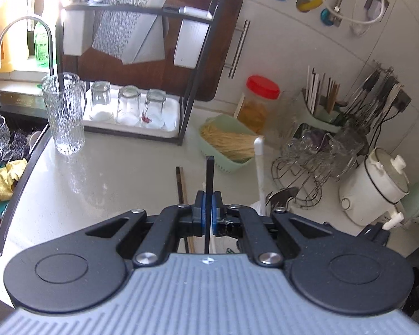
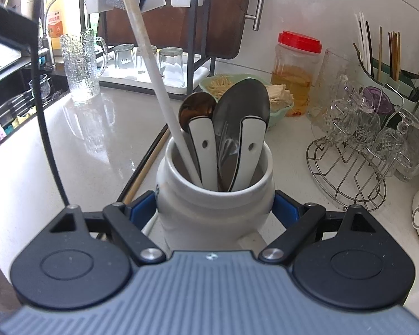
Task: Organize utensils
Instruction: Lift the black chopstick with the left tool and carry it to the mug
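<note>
White ceramic, a stout jar (image 2: 215,195), sits closest of all, clamped at its belly between the blue pads of the right tongs (image 2: 215,209), seemingly to keep it from sliding or tipping while utensils go in. Inside it stand two white-handled spoons (image 2: 229,128), bowls up, and a long white chopstick (image 2: 153,78) leaning out to the left; handles down keeps them upright and easy to lift out. The left tongs (image 1: 206,209) are pressed together on a thin black chopstick (image 1: 209,184), gripped part-way along so that its far end juts forward above the pale surface (image 1: 111,173). In the right wrist view that same black stick shows as a dark line at the left, up off the surface and left of the jar; my guess is that it is meant for the jar. Just beyond the jar, a brown and a dark chopstick (image 1: 181,187) lie flat, probably waiting their turn. Further back come a green basket of dry noodles (image 1: 229,142), a red-lidded jar (image 1: 258,103), and a wire stand of upturned glasses (image 1: 315,153). At the wall, a green holder (image 1: 324,106) already keeps chopsticks upright. Farthest left, a ribbed glass jug (image 1: 65,111) stands before a black rack (image 1: 142,64) sheltering three tumblers mouth-down on a tray, presumably to drain.
</note>
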Motion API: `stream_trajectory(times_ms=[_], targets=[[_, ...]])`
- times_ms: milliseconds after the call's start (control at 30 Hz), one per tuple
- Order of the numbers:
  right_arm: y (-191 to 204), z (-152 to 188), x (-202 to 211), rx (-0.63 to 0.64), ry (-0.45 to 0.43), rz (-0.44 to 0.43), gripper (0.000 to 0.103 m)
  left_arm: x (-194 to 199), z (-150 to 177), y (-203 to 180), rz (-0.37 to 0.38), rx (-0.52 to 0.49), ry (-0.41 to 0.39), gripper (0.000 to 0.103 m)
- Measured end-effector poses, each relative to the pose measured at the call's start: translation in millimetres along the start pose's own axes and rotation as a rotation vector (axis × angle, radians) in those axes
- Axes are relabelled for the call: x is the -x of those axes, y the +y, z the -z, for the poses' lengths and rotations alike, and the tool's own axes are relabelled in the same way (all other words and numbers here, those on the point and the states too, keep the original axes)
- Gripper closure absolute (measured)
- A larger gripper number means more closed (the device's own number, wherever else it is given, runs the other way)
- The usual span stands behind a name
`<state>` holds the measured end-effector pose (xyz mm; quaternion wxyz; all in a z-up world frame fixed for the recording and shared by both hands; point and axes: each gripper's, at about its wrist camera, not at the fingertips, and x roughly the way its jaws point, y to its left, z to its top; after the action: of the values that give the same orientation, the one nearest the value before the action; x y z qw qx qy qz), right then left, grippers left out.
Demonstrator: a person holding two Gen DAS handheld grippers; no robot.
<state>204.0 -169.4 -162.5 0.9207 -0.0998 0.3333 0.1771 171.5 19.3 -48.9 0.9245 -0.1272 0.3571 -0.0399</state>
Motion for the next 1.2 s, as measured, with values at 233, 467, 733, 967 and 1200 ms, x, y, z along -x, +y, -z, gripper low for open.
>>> stream_trajectory(times_ms=[233,467,733,967,1200], targets=[[1.2,-0.3,-0.1,-0.005,-0.001,0.008,0.012,19.7,-16.9,-3.8,0.04,-0.017,-0.02,0.098],[1.7,-0.5,-0.3,-0.005,0.001,0.011,0.012,44.0,-36.6,-14.9,0.093,-0.034,-0.051,0.098],[1.9,-0.6,-0.1,-0.006,0.002,0.012,0.012,61.4,-57.2,-38.4,0.133,-0.074,-0.105,0.098],[0.9,0.0,0.5,-0.002,-0.002,0.007,0.012,68.0,-71.2,-59.1,0.149,-0.136,-0.151,0.098],[0.8,1.2,1.1,0.001,-0.006,0.004,0.012,56.9,-80.6,-75.3,0.168,-0.171,-0.163,0.098]])
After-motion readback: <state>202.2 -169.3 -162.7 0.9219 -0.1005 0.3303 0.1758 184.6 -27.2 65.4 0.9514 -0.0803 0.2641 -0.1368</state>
